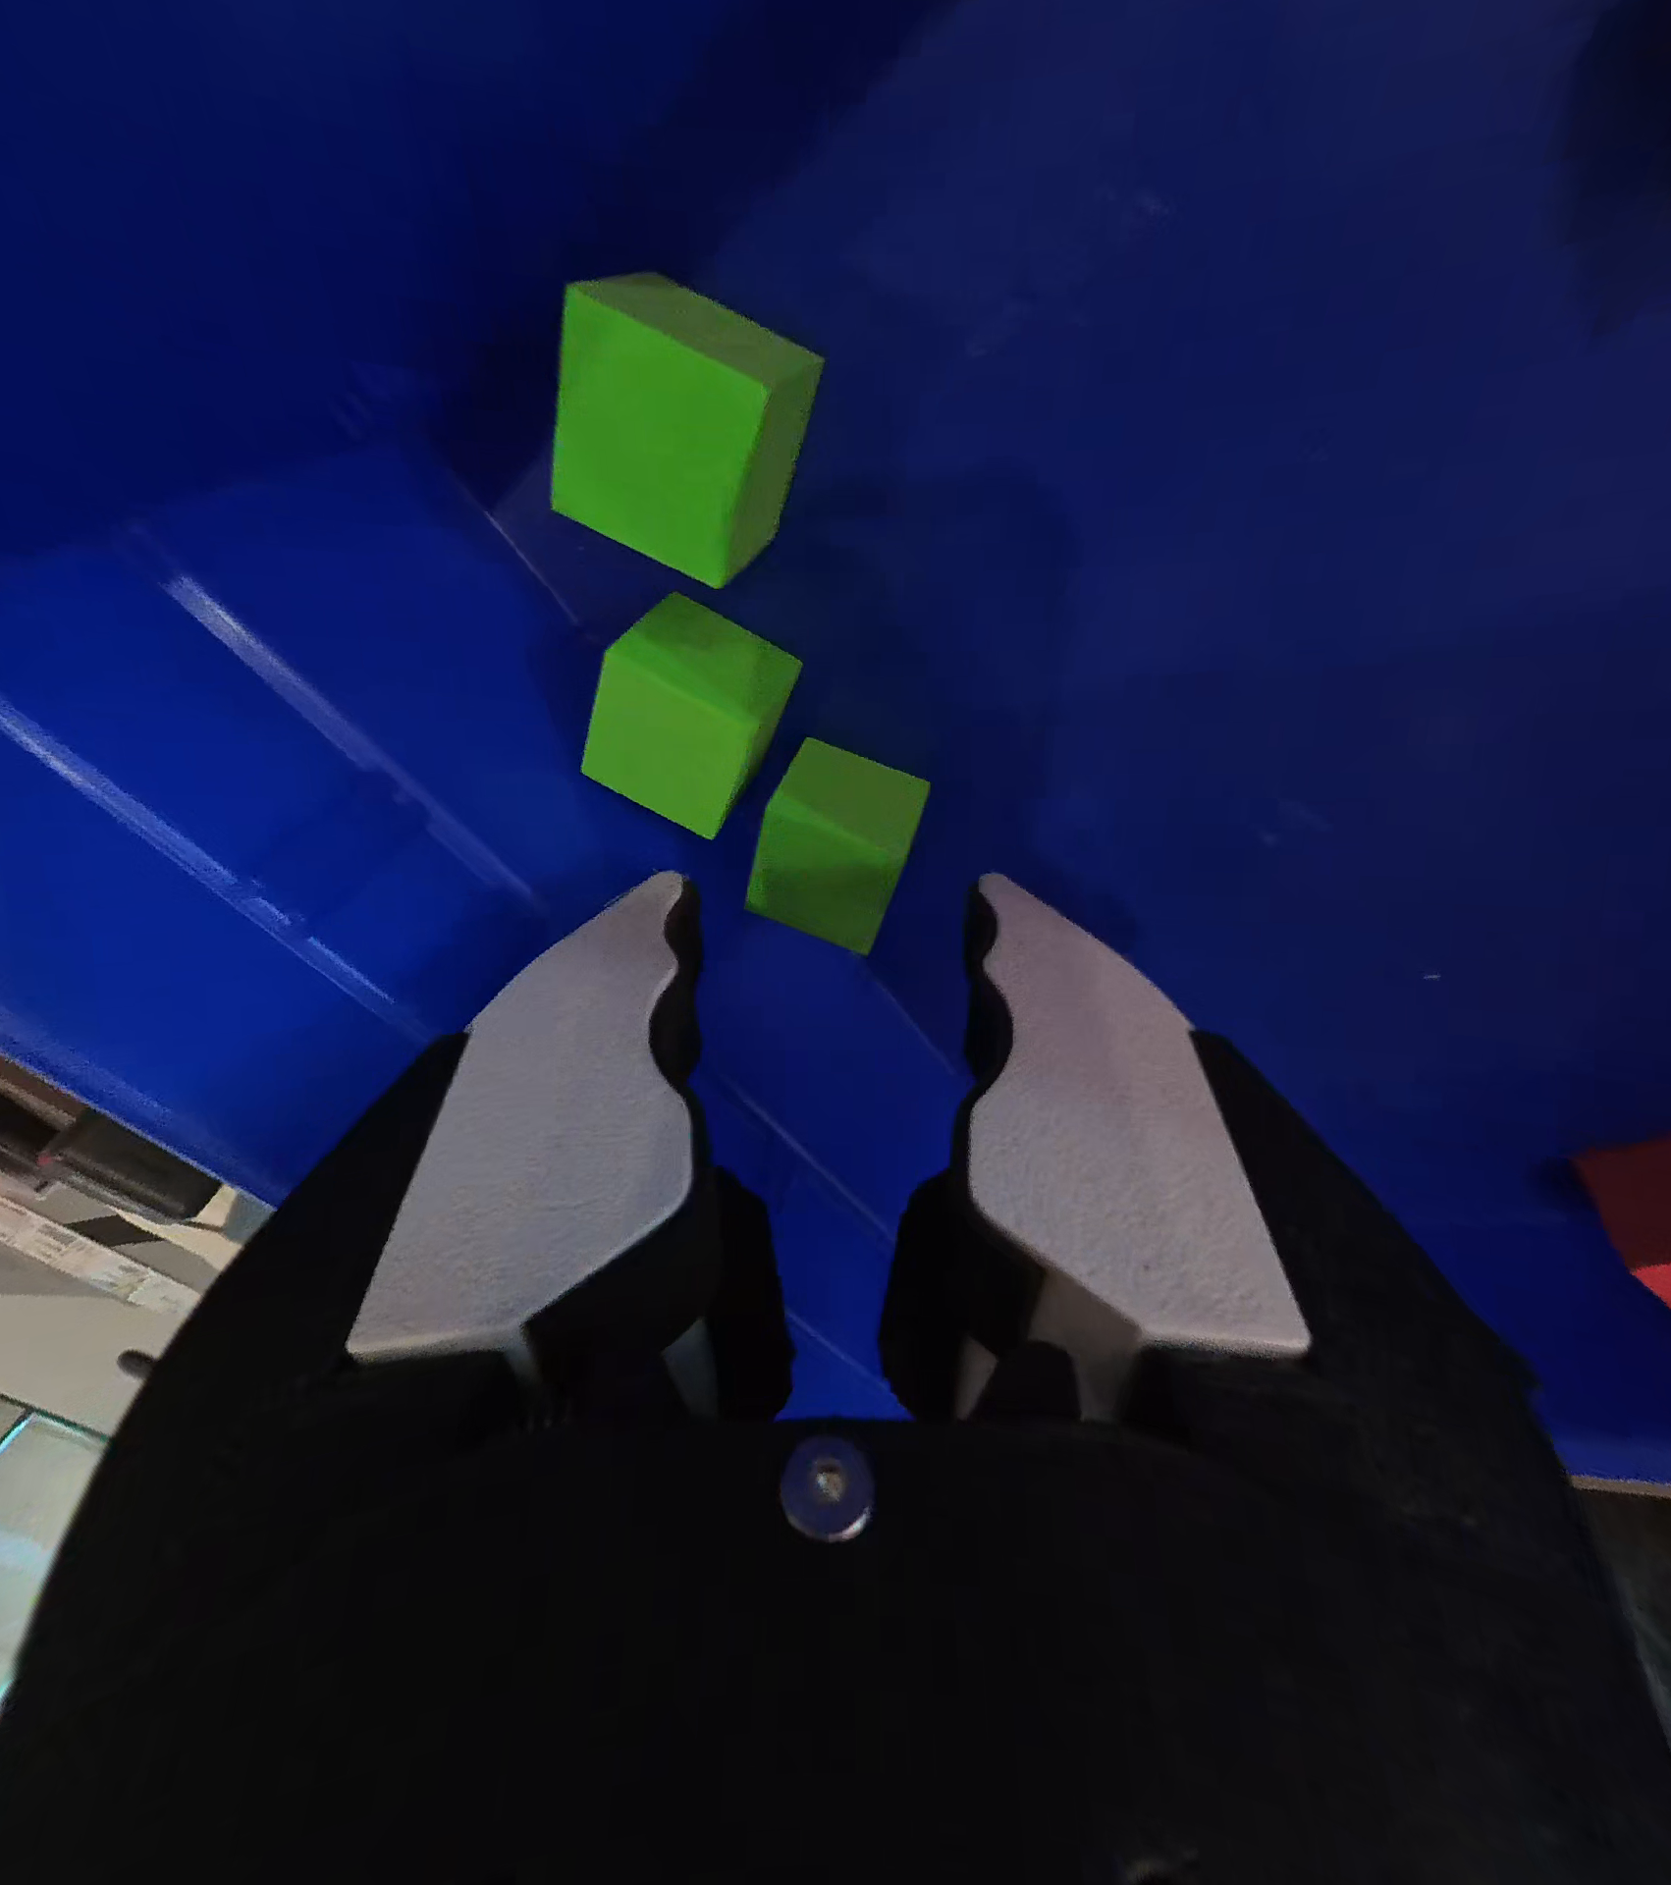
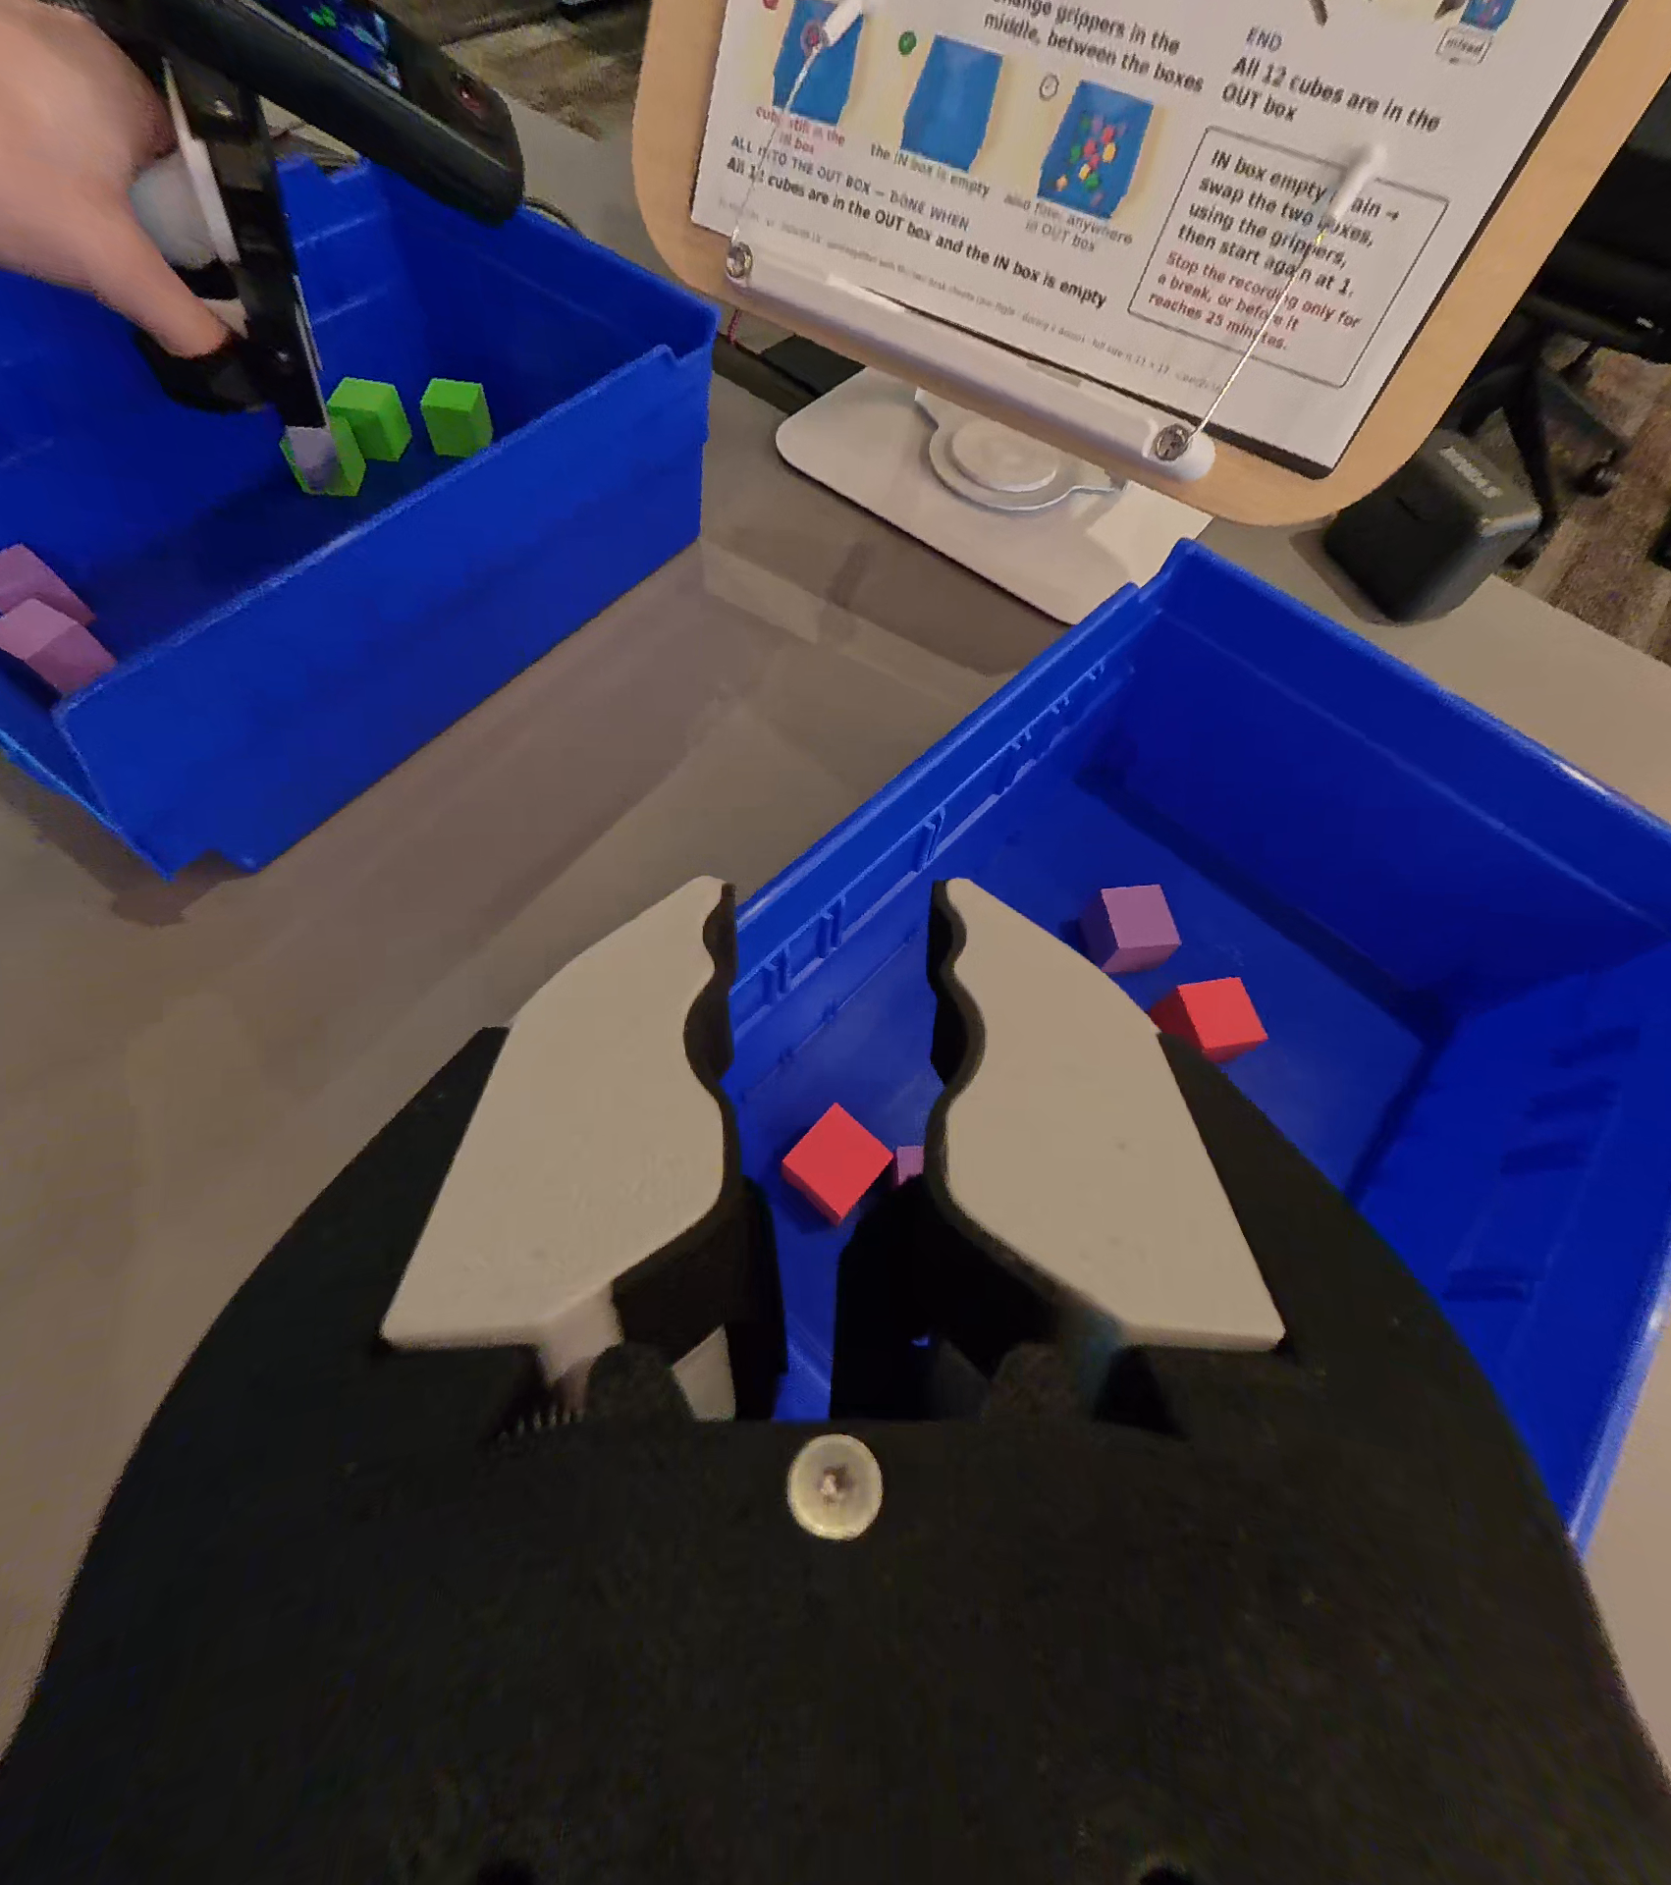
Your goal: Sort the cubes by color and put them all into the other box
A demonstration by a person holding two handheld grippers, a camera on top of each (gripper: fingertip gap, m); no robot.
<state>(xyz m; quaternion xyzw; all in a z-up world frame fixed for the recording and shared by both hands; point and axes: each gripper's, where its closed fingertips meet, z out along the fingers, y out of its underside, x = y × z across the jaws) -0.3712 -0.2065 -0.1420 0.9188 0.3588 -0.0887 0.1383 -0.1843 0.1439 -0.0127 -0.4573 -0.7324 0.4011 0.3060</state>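
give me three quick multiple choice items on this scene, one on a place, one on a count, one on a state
1. Where are the green cubes?
A. in the left gripper's blue bin
B. on the bare table
C. in the right gripper's bin

2. How many green cubes show in the left wrist view?
A. one
B. three
C. five

3. How are the right gripper's fingers?
A. shut on a red cube
B. apart, holding nothing
C. out of view

Answers:
1 A: the green cubes sit in the blue bin where the left gripper reaches.
2 B: three lie ahead of its fingers.
3 B: the right gripper has a clear gap, above the red cube.
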